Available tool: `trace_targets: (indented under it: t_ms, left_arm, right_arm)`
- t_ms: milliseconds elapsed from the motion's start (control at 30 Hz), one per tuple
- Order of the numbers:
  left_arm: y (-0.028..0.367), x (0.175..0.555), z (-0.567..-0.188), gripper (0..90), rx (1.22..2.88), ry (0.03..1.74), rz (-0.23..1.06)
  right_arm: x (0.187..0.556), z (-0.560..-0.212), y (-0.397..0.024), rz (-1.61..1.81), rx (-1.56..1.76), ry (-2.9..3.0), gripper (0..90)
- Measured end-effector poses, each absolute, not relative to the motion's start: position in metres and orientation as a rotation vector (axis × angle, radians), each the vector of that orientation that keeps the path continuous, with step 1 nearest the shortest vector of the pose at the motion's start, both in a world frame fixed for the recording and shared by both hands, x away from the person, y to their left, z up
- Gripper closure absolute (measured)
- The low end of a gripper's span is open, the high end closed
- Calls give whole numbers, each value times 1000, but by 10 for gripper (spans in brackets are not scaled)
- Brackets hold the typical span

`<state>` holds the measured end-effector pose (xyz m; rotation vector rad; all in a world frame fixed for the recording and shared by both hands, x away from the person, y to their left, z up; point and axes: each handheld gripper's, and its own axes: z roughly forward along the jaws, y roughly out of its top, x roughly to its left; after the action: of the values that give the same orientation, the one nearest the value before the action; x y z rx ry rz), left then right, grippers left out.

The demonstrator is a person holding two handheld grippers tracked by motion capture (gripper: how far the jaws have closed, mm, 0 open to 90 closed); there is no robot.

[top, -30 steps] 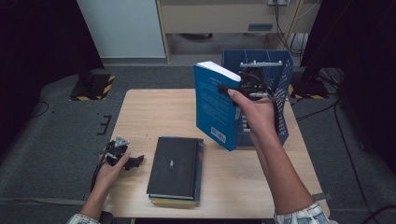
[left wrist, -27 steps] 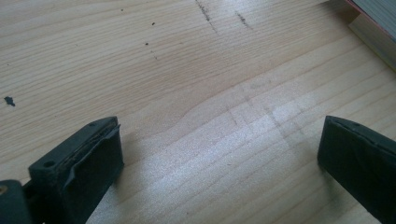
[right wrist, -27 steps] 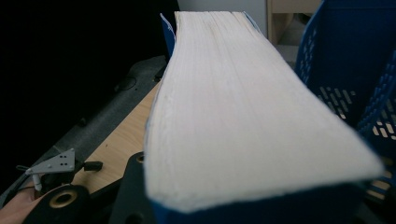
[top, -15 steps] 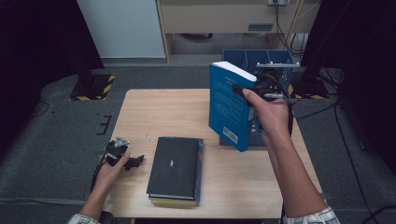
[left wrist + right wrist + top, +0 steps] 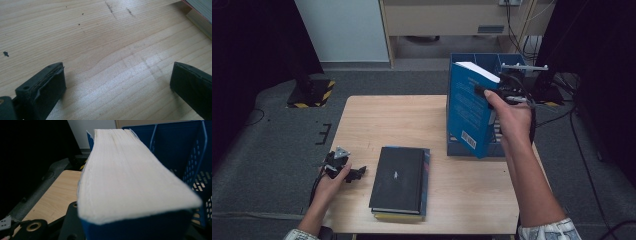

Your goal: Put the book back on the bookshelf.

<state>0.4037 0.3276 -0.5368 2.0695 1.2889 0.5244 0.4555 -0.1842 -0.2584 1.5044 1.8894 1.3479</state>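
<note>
item: blue book (image 5: 468, 110), clamped in your right tool (image 5: 492, 94), jaws closed on its covers near the top. held upright above the table's (image 5: 377, 120) far right part, against the front of the blue file rack (image 5: 492, 62); long axis near vertical, slightly tilted, white page edge (image 5: 125, 170) facing you and up, barcode corner lowest. your left tool (image 5: 343, 170) rests on the table's near left, jaws wide apart, holding nothing. stack of books (image 5: 399, 182), black on top, lies flat beside it. surface: pale wood. room: grey carpet, dark sides.
</note>
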Motion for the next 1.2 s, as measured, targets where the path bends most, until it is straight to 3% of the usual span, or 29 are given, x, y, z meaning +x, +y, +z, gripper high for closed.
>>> trace_targets:
  t_ms: [1200]
  left_arm:
    - [328, 404, -537, 0, 2073, 1282, 520]
  right_arm:
    - [532, -282, -156, 1226, 1607, 1700, 607]
